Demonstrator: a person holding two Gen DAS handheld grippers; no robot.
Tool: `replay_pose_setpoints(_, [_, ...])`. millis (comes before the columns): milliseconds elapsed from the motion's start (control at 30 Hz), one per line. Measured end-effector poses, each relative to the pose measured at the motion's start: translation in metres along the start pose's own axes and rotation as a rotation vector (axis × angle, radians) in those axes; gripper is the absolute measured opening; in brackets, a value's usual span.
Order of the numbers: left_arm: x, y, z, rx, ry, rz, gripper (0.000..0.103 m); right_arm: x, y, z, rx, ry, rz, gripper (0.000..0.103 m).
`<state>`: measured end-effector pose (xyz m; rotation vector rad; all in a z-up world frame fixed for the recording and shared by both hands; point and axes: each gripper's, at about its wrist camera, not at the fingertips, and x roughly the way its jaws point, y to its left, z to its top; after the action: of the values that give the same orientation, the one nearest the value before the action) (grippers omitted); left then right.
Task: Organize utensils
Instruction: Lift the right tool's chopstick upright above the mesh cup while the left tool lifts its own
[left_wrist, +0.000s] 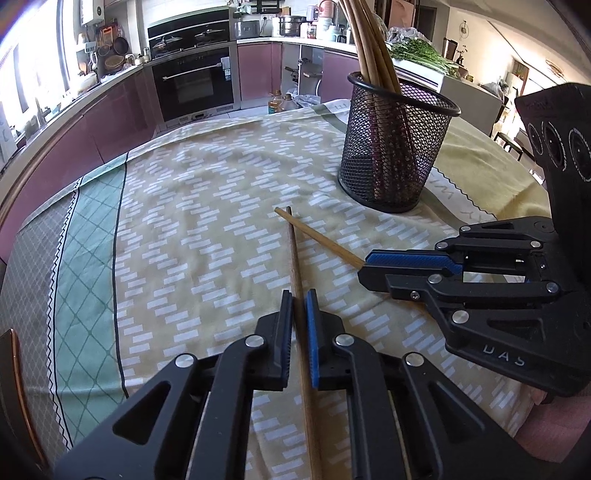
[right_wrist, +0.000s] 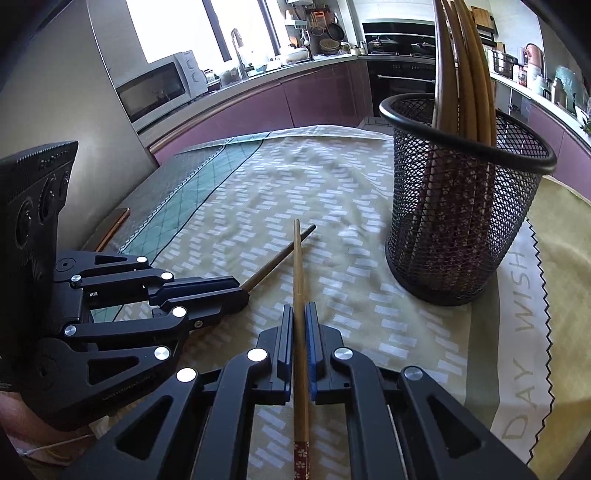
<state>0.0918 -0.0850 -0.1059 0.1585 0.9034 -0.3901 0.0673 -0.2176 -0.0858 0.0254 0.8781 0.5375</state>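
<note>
Holding dark chopstick (left_wrist: 295, 273) in my left gripper (left_wrist: 298, 301), jaws clamped tight on it. Right gripper (right_wrist: 299, 314) pinching pale chopstick (right_wrist: 297, 258) likewise. Tips crossing low over table (left_wrist: 184, 221). Holder (left_wrist: 391, 147) nearby, already carrying several. These two remaining, I judge.

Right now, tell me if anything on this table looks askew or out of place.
Two chopsticks are out of the mesh holder where the others stand. The left claw grips the darker chopstick, the right claw the lighter chopstick, and their tips cross over the tablecloth.
</note>
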Motion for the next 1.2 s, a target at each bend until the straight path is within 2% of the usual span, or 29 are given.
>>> replay_pose_setpoints(600, [-0.029,0.007,0.006,-0.047,-0.074,-0.048,0.008,-0.036,0.001,0.008,0.009,-0.103,0.052,0.006])
replay_pose_setpoints(1200, [-0.06,0.009,0.015,-0.07,-0.142,-0.118,0.007,-0.065,-0.002,0.016,0.008,-0.196,0.054,0.006])
